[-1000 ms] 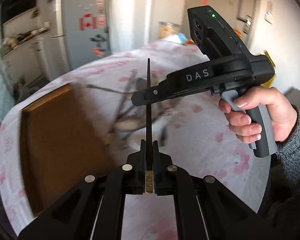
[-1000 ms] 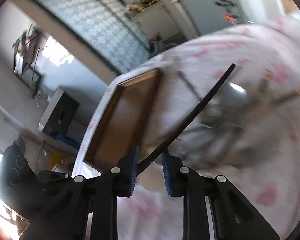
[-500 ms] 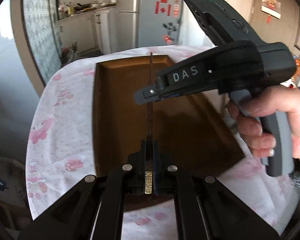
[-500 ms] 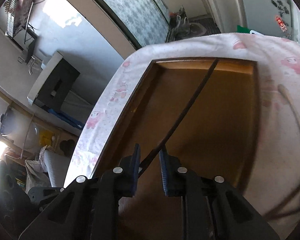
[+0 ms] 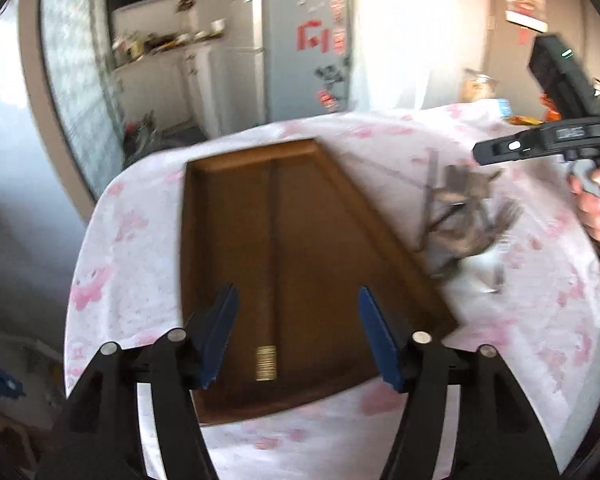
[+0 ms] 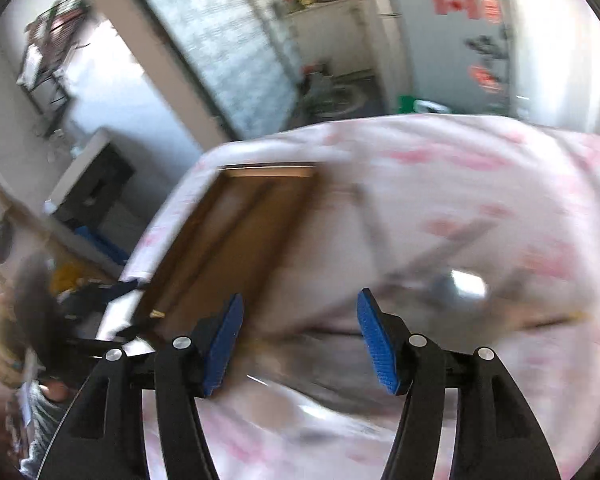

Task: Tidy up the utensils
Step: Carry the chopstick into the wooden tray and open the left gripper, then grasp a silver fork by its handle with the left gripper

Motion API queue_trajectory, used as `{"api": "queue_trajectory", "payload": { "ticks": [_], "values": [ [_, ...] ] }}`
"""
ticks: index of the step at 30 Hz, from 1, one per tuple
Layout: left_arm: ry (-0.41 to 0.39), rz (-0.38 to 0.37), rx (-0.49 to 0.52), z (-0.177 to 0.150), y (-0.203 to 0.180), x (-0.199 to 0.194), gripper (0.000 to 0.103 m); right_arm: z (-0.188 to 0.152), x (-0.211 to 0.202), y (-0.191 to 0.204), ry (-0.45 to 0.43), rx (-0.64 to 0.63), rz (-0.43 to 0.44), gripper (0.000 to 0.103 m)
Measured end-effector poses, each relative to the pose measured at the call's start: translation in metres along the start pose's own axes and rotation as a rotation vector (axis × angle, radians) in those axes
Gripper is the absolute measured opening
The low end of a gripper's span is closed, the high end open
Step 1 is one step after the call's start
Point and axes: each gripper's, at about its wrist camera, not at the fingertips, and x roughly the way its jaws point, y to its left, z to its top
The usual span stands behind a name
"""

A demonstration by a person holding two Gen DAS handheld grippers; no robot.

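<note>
Wooden tray (image 5: 236, 220) holds one chopstick (image 5: 269, 264) lengthwise at centre frame. Both your tongs, left (image 5: 296, 334) and right (image 6: 300, 344), gape empty; the utensil pile (image 5: 460, 220) lies right of the tray, nearer your right tongs.

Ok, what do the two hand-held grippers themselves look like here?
Both match: the left hand-held gripper and right hand-held gripper have black linkage arms with silver rivets and ribbed blue pads. The right one's black body has a grey handle, white lettering and a green light.

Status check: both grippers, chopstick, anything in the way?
Left gripper open, right gripper open. Chopstick lying in wooden tray. Utensil pile beside tray; nothing blocking.
</note>
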Motion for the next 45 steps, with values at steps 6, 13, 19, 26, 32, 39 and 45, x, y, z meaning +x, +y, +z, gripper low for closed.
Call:
{"api": "queue_trajectory", "payload": {
  "ticks": [6, 13, 19, 26, 32, 39, 45],
  "values": [
    [0.018, -0.181, 0.148, 0.001, -0.073, 0.007, 0.082, -0.04, -0.015, -0.051, 0.011, 0.072, 0.023, 0.06],
    [0.08, -0.221, 0.23, -0.004, -0.121, 0.039, 0.082, -0.07, -0.021, -0.071, -0.002, 0.11, 0.036, 0.065],
    [0.058, -0.208, 0.204, 0.008, -0.117, 0.042, 0.082, -0.063, -0.024, -0.073, -0.041, 0.089, -0.039, 0.064],
    [0.039, -0.247, 0.219, 0.017, -0.125, 0.044, 0.082, -0.065, 0.005, -0.074, 0.016, 0.059, -0.085, 0.037],
    [0.029, -0.235, 0.283, 0.027, -0.146, 0.055, 0.081, -0.059, -0.022, -0.069, -0.084, 0.035, -0.033, 0.012],
    [0.05, -0.241, 0.296, 0.046, -0.157, 0.081, 0.055, -0.051, -0.068, -0.044, -0.152, -0.044, 0.007, 0.004],
    [0.073, -0.257, 0.271, 0.054, -0.16, 0.092, 0.018, -0.042, -0.074, -0.045, -0.166, -0.035, 0.017, 0.004]
  ]
}}
